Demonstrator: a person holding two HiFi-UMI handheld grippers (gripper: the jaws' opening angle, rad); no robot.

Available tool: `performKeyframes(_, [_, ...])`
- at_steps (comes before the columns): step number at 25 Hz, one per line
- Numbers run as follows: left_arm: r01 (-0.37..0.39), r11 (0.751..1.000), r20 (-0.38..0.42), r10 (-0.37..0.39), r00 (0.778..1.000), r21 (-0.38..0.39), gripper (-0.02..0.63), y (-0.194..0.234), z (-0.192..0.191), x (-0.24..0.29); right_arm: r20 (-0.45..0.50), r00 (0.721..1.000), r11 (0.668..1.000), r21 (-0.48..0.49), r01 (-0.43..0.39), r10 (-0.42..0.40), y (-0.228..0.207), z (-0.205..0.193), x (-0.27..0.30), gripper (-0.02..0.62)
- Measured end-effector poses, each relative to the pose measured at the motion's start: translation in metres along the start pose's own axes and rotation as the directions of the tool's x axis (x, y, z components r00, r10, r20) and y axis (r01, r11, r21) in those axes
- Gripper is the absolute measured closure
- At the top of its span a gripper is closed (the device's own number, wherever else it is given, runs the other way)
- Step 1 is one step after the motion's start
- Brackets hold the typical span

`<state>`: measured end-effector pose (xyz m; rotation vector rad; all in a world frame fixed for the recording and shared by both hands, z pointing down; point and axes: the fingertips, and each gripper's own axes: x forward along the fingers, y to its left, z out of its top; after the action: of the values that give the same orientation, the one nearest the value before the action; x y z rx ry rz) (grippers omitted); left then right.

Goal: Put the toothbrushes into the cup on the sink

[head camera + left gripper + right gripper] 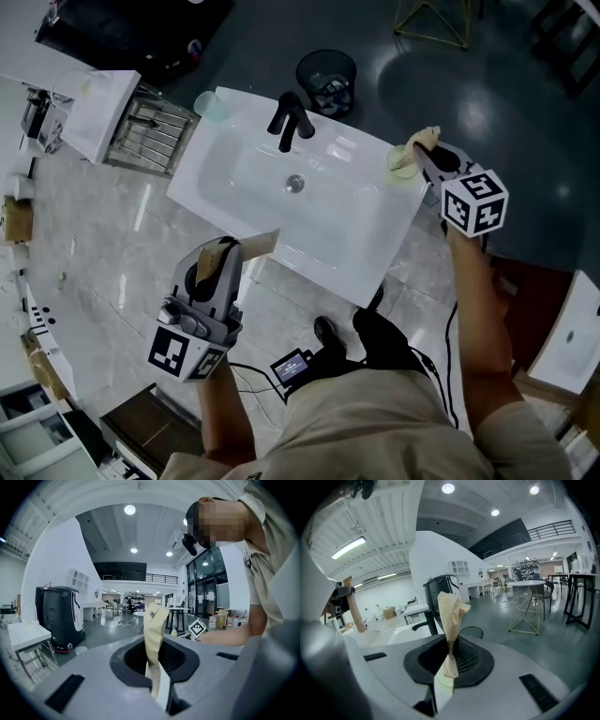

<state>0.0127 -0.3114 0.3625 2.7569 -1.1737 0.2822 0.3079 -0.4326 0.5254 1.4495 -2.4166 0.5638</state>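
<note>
Looking down through the head view, I see a white sink [244, 178] with a black tap [291, 120] at its back edge.

My left claw [239, 255] is clamped on the left toothbrush [261, 242], which is sealed in a tan paper wrapper. Its long axis follows the line of the claw, and the free end points right and slightly up in the frame. That end lies at the sink's near rim. In the left gripper view the wrapper [154, 630] rises out from between the closed jaws with a slight lean. It carries a small dark printed square near its top, too small for me to read.

My right claw [429, 161] is clamped on the right toothbrush [425, 139], also in tan paper. Its long axis runs up and left in the frame, over the sink's right corner. In the right gripper view the wrapper [450, 613] stands upright from the jaws, pinched narrow where they hold it and crumpled at its top.

A pale yellow-green cup [401, 164] sits on that right corner, just beside the wrapper's end. I cannot tell whether they touch. A translucent teal cup [213, 105] stands at the sink's back left corner, and I cannot make out what either cup holds. A black mesh bin [326, 80] behind the tap holds some pale litter.
</note>
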Motion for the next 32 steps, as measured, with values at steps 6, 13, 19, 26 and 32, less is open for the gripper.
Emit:
performKeyframes(6, [-0.011,1.000,-0.017,0.011,1.000,-0.012,0.571,0.000,-0.010,0.005,-0.067,0.998,1.000,0.017,-0.018,0.019,-0.009,-0.026,0.022,0.566])
performKeyframes(13, [-0.016,1.000,-0.030,0.016,0.999,-0.021,0.571,0.001,-0.018,0.008,-0.088,0.996,1.000,0.020,-0.019,0.020,-0.014,-0.040,0.031,0.554])
performKeyframes(19, [-0.011,1.000,-0.026,0.011,1.000,-0.014,0.571,0.000,-0.017,0.012,-0.074,0.997,1.000,-0.020,0.021,-0.023,-0.020,-0.036,0.033,0.440])
performKeyframes(26, [0.000,1.000,0.012,0.000,1.000,0.022,0.571,-0.008,0.012,0.010,0.044,0.999,0.997,-0.074,0.032,-0.029,-0.005,0.010,-0.004,0.436])
performKeyframes(32, [0.012,0.999,0.096,-0.016,0.995,0.047,0.571,-0.018,0.056,0.002,0.197,0.980,0.991,-0.134,-0.015,0.041,0.044,0.075,-0.071,0.564])
